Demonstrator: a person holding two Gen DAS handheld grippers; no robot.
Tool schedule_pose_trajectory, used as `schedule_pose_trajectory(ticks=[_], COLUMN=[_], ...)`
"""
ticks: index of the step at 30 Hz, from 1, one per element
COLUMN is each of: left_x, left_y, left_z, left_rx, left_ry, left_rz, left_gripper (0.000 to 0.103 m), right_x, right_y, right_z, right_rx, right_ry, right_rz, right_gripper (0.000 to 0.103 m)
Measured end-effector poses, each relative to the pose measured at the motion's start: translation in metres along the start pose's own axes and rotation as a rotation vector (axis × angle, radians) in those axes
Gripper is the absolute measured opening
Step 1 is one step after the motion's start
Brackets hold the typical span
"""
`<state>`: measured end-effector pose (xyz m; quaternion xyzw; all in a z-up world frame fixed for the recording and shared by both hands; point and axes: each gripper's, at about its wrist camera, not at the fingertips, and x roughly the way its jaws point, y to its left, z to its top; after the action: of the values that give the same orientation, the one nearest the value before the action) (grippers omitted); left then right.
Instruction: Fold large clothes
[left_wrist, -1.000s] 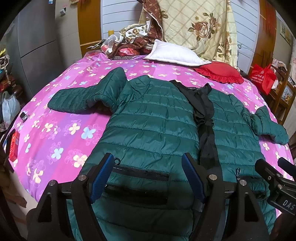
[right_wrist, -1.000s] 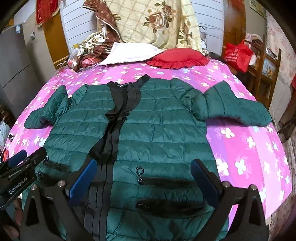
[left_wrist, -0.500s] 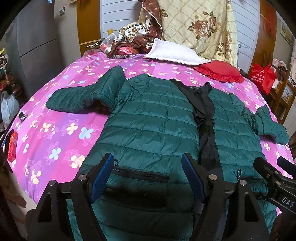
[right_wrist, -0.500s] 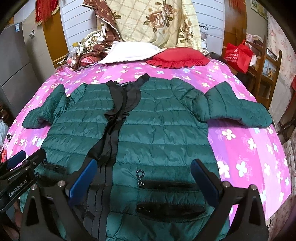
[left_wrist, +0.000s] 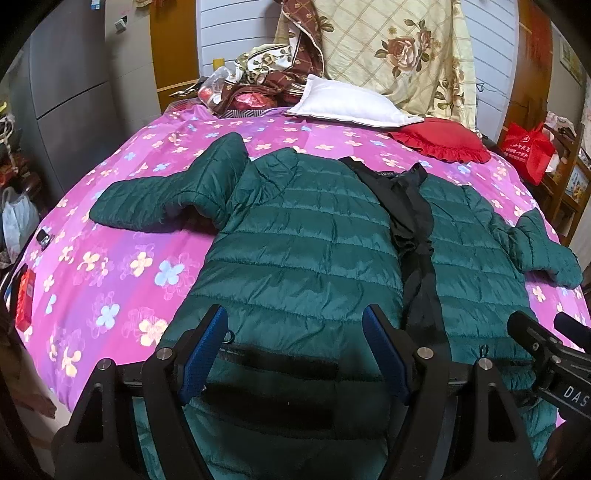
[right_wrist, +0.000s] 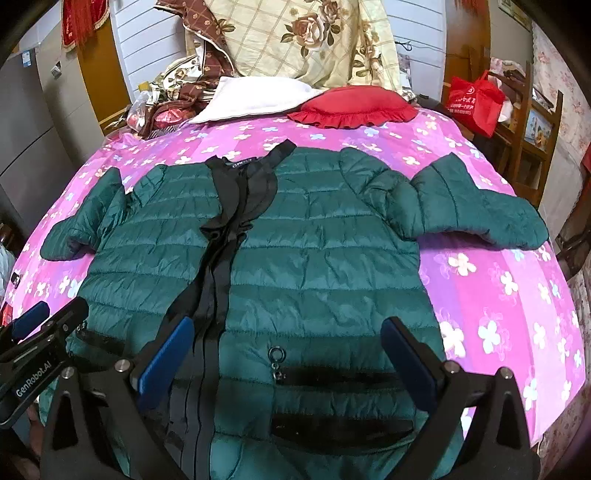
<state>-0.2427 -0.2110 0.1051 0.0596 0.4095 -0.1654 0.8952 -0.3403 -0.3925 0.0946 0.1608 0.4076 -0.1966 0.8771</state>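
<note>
Jacket spread front-up on bed for folding; my left gripper and right gripper hover over hem, jaws wide, empty.

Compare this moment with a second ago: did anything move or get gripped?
Almost nothing changed. Both cameras drifted slightly; no clear direction. The left gripper and right gripper stay open, holding nothing. The green jacket still lies flat and unfolded on the pink bedsheet.

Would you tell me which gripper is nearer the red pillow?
Right. The right gripper hovers over the jacket on the red pillow's side; the left gripper is farther across.
</note>
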Motion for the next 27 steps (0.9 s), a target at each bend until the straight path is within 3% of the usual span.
schedule_pose_trajectory(ticks=[17,27], left_x=[0.007,0.013], left_y=[0.001,0.014], left_z=[0.017,0.027], left_rx=[0.005,-0.014], left_ry=[-0.009,0.004], left_rz=[0.008,0.008], left_gripper=[0.047,0.047], right_x=[0.011,0.013], right_y=[0.001,0.005], right_z=[0.015,0.033], right_rx=[-0.004,-0.009], right_ry=[-0.025,-0.012], right_rz=[-0.024,0.004], right_gripper=[0.103,0.103])
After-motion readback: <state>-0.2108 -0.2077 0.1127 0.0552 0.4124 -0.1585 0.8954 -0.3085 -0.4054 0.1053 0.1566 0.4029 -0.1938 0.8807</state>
